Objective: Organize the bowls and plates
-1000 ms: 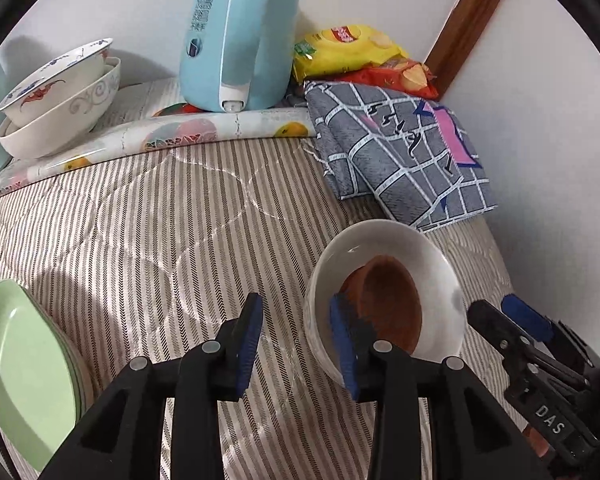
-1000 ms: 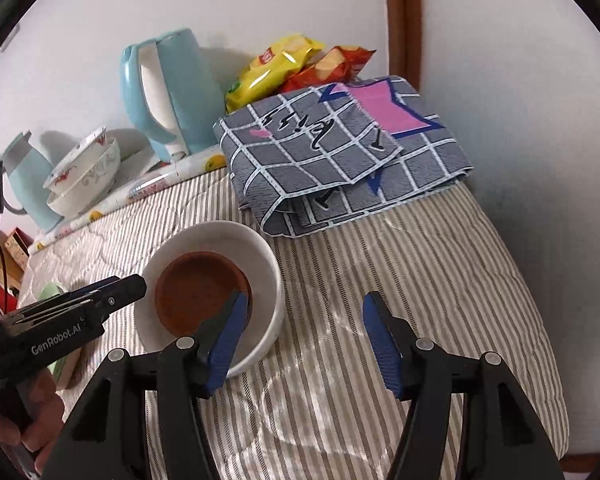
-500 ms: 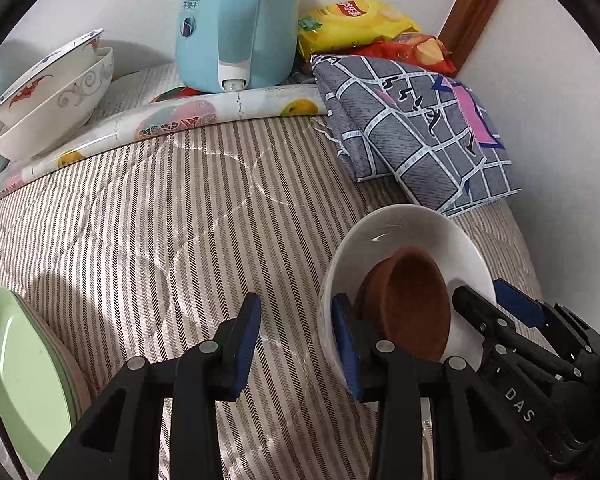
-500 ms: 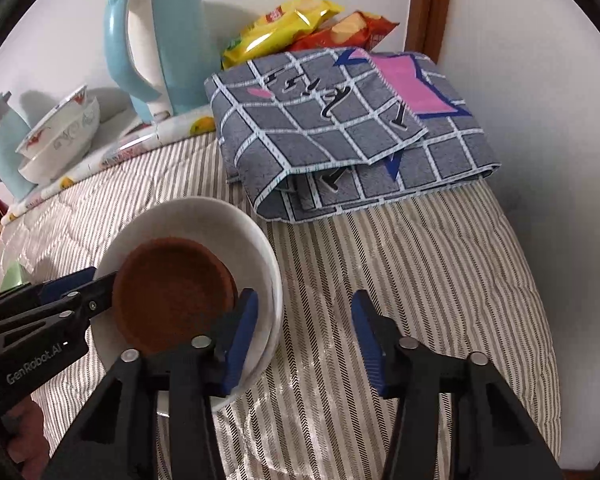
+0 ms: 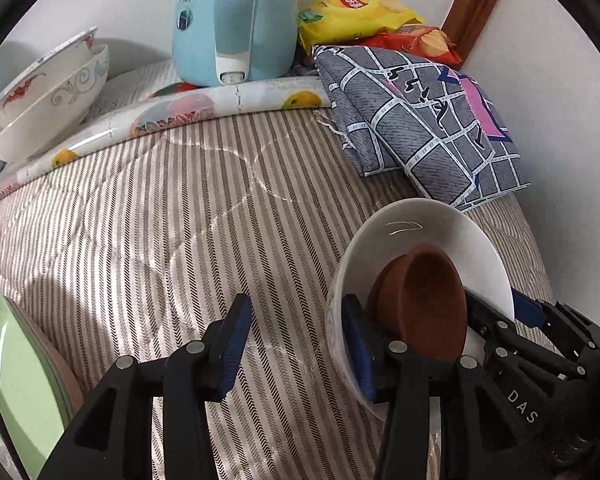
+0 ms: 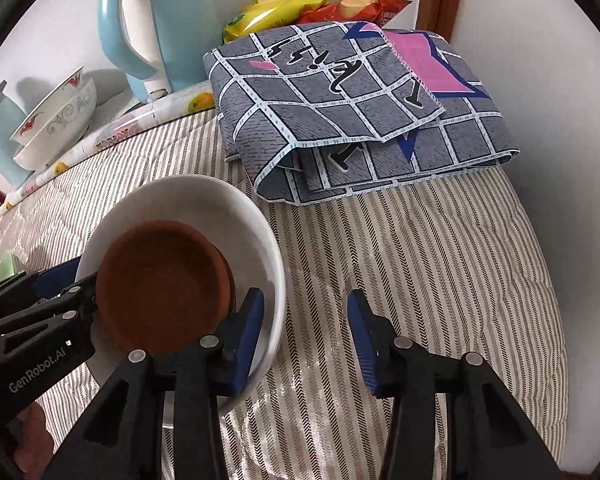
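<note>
Striped quilt (image 5: 180, 220) fills the left wrist view, running back to a white wall. At its far edge stand a blue kettle (image 5: 228, 16), two stacked patterned bowls (image 5: 48, 96) at the far left, and a fruit-printed roll (image 5: 204, 104) lying along that edge. Crisp packets (image 5: 356, 12) and a folded grey cloth (image 5: 420, 120) fill the far right corner. Green plates (image 5: 16, 372) sit at the near left edge.

The white bowl (image 5: 404, 232) rests near the right edge, with the brown bowl (image 5: 432, 304) tilted inside it. The left gripper (image 5: 296, 320) straddles the white bowl's near wall, one pad inside and the other out over the quilt. Its jaws have just been opening; the outer pad stands clear of the wall, so nothing is gripped. The right gripper (image 5: 500, 308) reaches in from the right, one finger just beside the brown bowl's rim.

From the right wrist view, the same quilt (image 6: 420, 260) carries the cloth (image 6: 360, 112) at the far edge, with the kettle (image 6: 156, 20) and stacked bowls (image 6: 56, 120) to the left. The white bowl (image 6: 204, 200) lies at lower left, holding the brown bowl (image 6: 160, 280). The right gripper (image 6: 306, 320) has one pad inside the white bowl and the other well outside its rim. Its jaws have just been closing, part open, the wall between them but not pinched. The left gripper (image 6: 68, 280) comes in from the left; whether it touches the brown bowl is unclear.
</note>
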A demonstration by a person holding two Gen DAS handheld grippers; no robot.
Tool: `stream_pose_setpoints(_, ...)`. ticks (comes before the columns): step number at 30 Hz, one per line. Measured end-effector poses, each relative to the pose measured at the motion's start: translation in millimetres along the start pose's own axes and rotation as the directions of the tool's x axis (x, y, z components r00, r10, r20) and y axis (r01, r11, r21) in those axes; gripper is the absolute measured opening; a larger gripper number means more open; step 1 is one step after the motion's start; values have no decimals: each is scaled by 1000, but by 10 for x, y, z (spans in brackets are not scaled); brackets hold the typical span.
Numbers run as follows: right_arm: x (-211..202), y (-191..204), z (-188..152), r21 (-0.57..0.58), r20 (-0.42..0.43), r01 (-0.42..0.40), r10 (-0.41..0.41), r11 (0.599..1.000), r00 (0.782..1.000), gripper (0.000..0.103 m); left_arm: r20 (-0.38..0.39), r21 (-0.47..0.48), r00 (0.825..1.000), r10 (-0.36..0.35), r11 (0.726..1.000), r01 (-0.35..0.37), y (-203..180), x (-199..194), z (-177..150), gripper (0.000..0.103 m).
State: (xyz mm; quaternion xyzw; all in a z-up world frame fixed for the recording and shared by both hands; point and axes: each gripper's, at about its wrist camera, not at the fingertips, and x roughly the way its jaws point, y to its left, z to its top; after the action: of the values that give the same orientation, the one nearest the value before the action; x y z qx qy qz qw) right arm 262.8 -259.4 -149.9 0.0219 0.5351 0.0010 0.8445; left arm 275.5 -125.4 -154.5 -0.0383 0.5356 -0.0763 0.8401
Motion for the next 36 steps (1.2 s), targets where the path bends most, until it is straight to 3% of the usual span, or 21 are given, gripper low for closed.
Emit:
stream_pose_setpoints(8, 6, -33, 14, 13, 23, -12, 12, 1000, 1000, 44, -16, -3, 1000, -24, 1000, 24, 2, 54, -1, 44)
stream_pose_setpoints(13, 3, -31, 9, 19, 27, -44, 43, 999, 999, 34, -8, -21, 999, -37, 999, 37, 28, 80, -5, 44)
stream_pose_setpoints(15, -2, -7, 10, 14, 30, -62, 62, 998, 998, 25, -1, -26, 999, -41, 999, 41, 30, 78, -9, 42)
stream_pose_setpoints(18, -16, 57, 9, 4, 39, -67, 66, 998, 997, 14, 10, -26, 998, -66, 997, 66, 8, 69, -21, 32)
stream_pose_setpoints(20, -18, 92, 4, 0, 46, -58, 58, 998, 997, 11, 14, -13, 996, -85, 996, 86, -37, 63, -20, 20)
stream_pose_setpoints(22, -26, 100, -3, 7, 52, -46, 46, 999, 998, 11, 16, -4, 995, -96, 995, 96, -84, 58, -18, 11)
stream_pose_setpoints(25, -27, 81, -8, 33, 59, -54, 52, 998, 997, 11, 28, 12, 997, -66, 998, 66, -152, 56, -10, 11)
stream_pose_setpoints(36, -83, 96, -73, 68, 66, -51, 46, 996, 997, 11, 56, -11, 997, -59, 998, 60, -126, 21, -48, 9)
